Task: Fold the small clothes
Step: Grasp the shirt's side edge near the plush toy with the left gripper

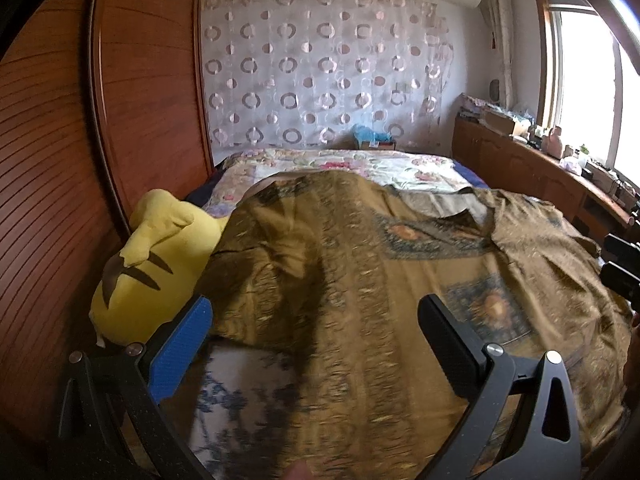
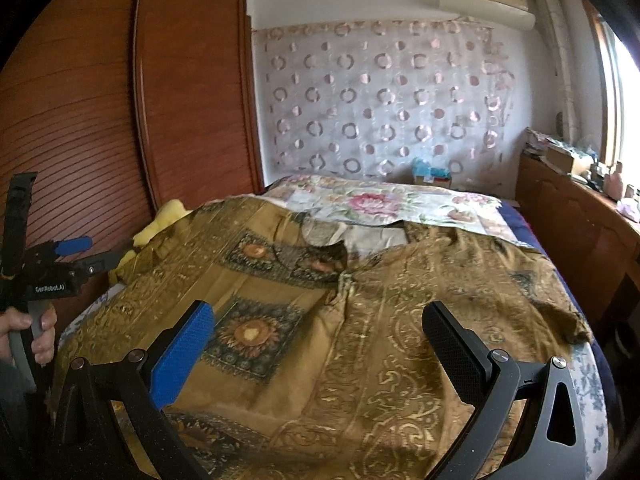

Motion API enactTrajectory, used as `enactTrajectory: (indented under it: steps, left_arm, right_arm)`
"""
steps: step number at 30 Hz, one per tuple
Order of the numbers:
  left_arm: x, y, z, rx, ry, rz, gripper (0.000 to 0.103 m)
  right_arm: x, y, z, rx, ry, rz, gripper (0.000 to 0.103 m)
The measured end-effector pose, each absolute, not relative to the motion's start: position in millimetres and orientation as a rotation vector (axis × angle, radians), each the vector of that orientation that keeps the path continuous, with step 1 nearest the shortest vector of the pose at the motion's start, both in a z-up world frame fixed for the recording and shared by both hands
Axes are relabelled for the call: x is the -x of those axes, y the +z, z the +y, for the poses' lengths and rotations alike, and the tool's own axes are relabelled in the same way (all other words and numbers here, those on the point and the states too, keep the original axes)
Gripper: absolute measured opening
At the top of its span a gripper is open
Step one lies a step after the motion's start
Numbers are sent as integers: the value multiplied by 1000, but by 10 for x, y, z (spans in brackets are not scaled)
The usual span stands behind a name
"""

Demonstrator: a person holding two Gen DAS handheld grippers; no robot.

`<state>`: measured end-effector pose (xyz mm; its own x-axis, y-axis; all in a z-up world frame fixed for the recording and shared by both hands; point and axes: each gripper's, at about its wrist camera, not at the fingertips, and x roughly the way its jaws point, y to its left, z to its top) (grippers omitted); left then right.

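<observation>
The mustard-gold patterned blouse (image 2: 360,320) is lying spread on the floral-sheeted bed (image 2: 400,200), neckline pointing toward the far wall, stretching beneath the left gripper (image 1: 316,332) and right gripper (image 2: 320,340), both gaping, released.

The garment (image 2: 360,320) is golden-brown with scrollwork bands and dark blue squares holding orange medallions. The bedspread (image 2: 384,204) is pale with pink flowers. The plush toy (image 1: 152,260) is yellow with brown stripes. The curtain (image 2: 380,100) is sheer with ring motifs.
</observation>
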<state>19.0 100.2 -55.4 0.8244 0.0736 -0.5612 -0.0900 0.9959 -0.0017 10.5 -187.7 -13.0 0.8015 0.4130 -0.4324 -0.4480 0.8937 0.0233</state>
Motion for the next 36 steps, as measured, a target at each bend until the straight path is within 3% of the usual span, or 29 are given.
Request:
enactTrajectory:
  steps: [8, 23, 28, 30, 36]
  left_arm:
    - [-397, -751, 1416, 49, 98, 668, 97]
    - [-724, -1102, 1801, 97, 71, 841, 51]
    - [-724, -1118, 1783, 97, 48, 847, 13]
    - [-714, -1077, 1763, 88, 49, 834, 8]
    - [-719, -788, 1658, 79, 25, 761, 5]
  right_arm:
    - [-316, -134, -1745, 121, 543, 498, 103]
    - [-381, -79, -1688, 173, 680, 586, 103]
    - [-327, -39, -1774, 168, 679, 598, 103]
    - [-314, -38, -1787, 162, 676, 600, 103]
    - [-288, -44, -1853, 141, 662, 597, 103]
